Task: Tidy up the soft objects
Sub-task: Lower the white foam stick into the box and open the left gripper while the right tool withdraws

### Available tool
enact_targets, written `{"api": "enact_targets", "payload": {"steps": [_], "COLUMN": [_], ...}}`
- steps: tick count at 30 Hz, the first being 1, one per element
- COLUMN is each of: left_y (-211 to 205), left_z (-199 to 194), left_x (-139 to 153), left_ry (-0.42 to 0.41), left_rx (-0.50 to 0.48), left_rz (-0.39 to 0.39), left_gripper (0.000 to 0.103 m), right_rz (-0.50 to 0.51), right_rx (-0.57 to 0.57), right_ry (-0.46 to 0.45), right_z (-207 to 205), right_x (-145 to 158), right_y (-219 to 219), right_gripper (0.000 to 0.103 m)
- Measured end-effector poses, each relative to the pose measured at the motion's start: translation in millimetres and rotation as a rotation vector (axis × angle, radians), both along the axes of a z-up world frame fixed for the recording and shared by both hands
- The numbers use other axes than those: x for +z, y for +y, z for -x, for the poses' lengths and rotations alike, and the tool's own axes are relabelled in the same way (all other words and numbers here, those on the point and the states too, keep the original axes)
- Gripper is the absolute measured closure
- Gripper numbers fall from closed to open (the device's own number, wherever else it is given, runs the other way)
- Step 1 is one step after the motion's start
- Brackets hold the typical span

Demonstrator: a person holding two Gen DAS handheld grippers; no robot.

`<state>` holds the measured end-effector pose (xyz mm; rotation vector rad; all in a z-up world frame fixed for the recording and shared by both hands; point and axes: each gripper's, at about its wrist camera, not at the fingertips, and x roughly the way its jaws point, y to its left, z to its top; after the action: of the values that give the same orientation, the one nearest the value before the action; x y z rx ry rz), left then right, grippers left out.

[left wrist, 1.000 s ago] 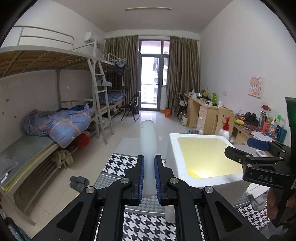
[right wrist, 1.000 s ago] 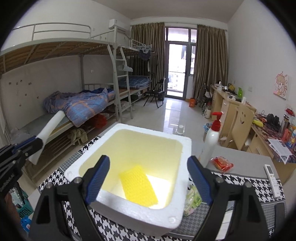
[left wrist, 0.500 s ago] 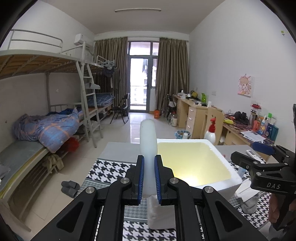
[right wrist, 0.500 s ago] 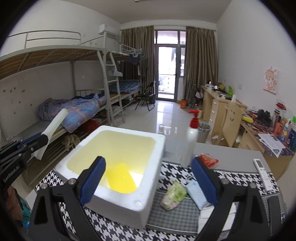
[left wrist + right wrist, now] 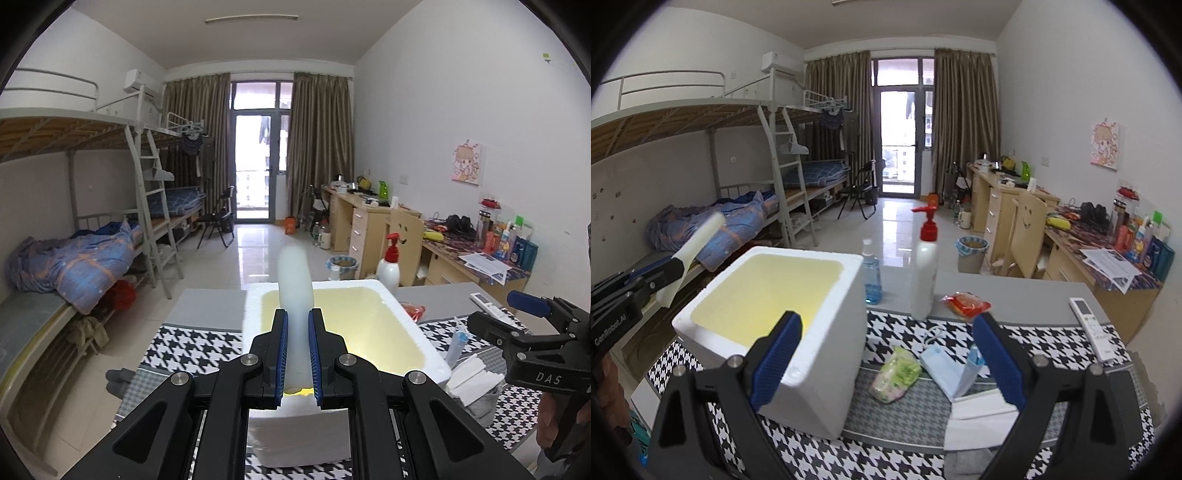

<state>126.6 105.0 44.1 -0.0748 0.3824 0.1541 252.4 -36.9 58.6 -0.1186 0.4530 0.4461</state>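
While the left hand-held gripper (image 5: 297, 350) clamps a white foam stick (image 5: 294, 291) above the foam box (image 5: 827, 325), the right hand-held gripper (image 5: 886, 363) gapes wide over the table (image 5: 1015, 291).

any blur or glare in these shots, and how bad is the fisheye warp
Left wrist view: the white foam tube blurs at its far end; floor glare below the balcony door. Right wrist view: bunk rails and walls bow strongly, corners vignetted black; foam box looks sharp.

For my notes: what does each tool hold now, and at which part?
The left tool grips a white foam tube near its lower end. The right tool is open and holds nothing.
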Motion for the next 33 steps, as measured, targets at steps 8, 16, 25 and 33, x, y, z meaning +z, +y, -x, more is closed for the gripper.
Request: {"api": "enact_targets", "payload": {"steps": [8, 16, 25, 33], "left_y": [-7.7, -16.6, -16.3, -19.1], "left_z": [-15.3, -32.4, -53.2, -60.0], "left_x": [-1.1, -5.4, -14.1, -19.4], "left_ry": [0.027, 0.057, 0.106, 0.112], "left_rx": [-0.038, -0.047, -0.044, -0.034], "left_rz": [0.003, -0.005, -0.005, -0.026], "left_gripper": [0.091, 0.09, 0.084, 0.049], "right_rz": [-0.001, -0.003, -0.009, -0.027], "right_rx": [-0.03, -0.06, -0.074, -0.067], "right_ry": [0.003, 0.007, 0.017, 0.013], "right_z": [1.3, 0.3, -6.4, -10.5], "right_x": [-3.5, -8.8, -13.4, -14.1], "right_y": [-15.5, -29.2, -39.7, -45.1], "right_gripper": [0.007, 0.008, 0.007, 0.008]}}
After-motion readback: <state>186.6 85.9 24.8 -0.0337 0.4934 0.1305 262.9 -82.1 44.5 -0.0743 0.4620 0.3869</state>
